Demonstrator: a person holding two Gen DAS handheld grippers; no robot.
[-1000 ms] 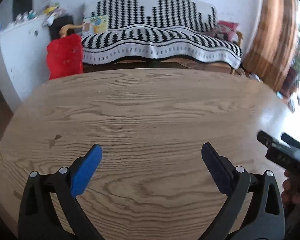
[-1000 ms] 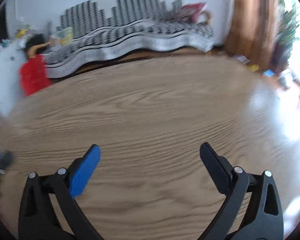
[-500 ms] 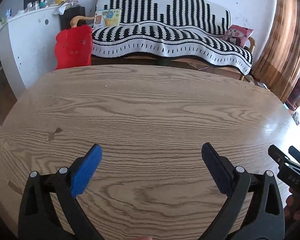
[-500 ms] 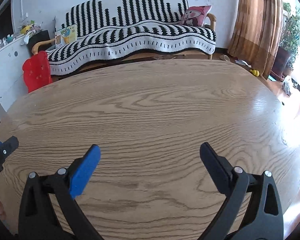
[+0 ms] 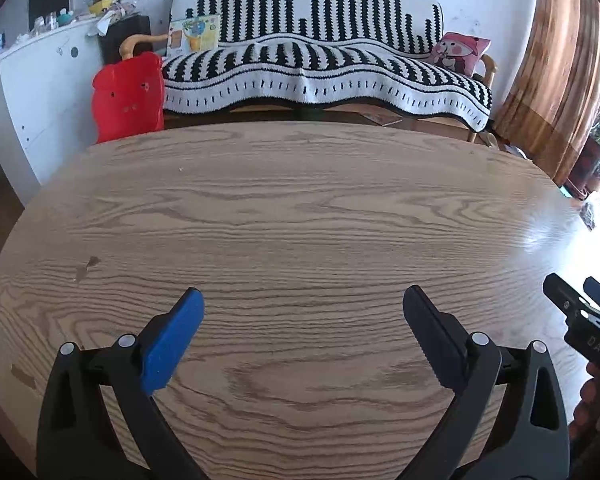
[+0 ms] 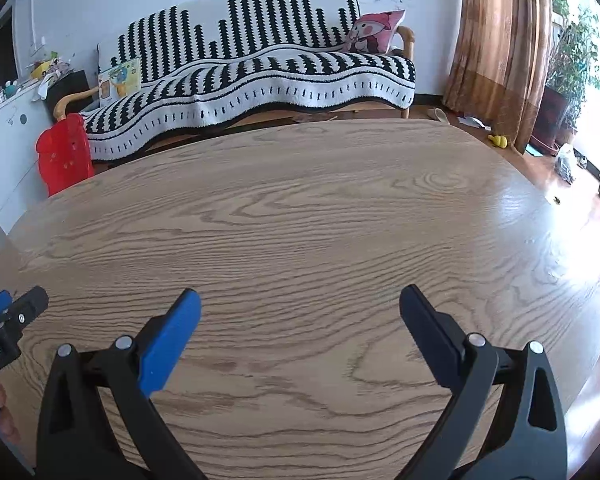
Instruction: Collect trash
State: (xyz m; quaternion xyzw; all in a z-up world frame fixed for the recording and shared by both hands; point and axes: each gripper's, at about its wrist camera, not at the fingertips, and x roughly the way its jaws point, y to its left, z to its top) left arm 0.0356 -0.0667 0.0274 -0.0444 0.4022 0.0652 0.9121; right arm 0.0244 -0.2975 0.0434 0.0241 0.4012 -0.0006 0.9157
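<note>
Along the left wall a white cabinet [image 5: 32, 92] is standing with small clutter piled on its top. Just right of it a red chair [image 5: 128, 96] is sitting between the cabinet and the sofa [image 5: 320, 68], close behind the far edge of the table [image 5: 300, 208]. The sofa is lying under a black-and-white striped throw; a picture book [image 5: 194, 36] is leaning against its left end and a pink cushion [image 5: 458, 52] is propped at its right end. Further right, brown curtains [image 6: 496, 40] are hanging beside a potted plant [image 6: 572, 68], and small items, one of them yellow [image 6: 499, 141], are lying on the floor near the curtains.

No trash is showing on the table in either view; only bare wood grain, a small dark mark [image 5: 88, 266] at the left and sun glare at the right are appearing on it.

The left hand-held gripper [image 5: 300, 308] is hovering over the near part of the table with its jaws spread wide, gripping nothing. The right hand-held gripper [image 6: 298, 306] is hovering just beside it, to its right, likewise spread wide and gripping nothing. Each is peeking into the edge of the other's view, with fingers of the holding hand [image 5: 588, 404] showing behind it.
</note>
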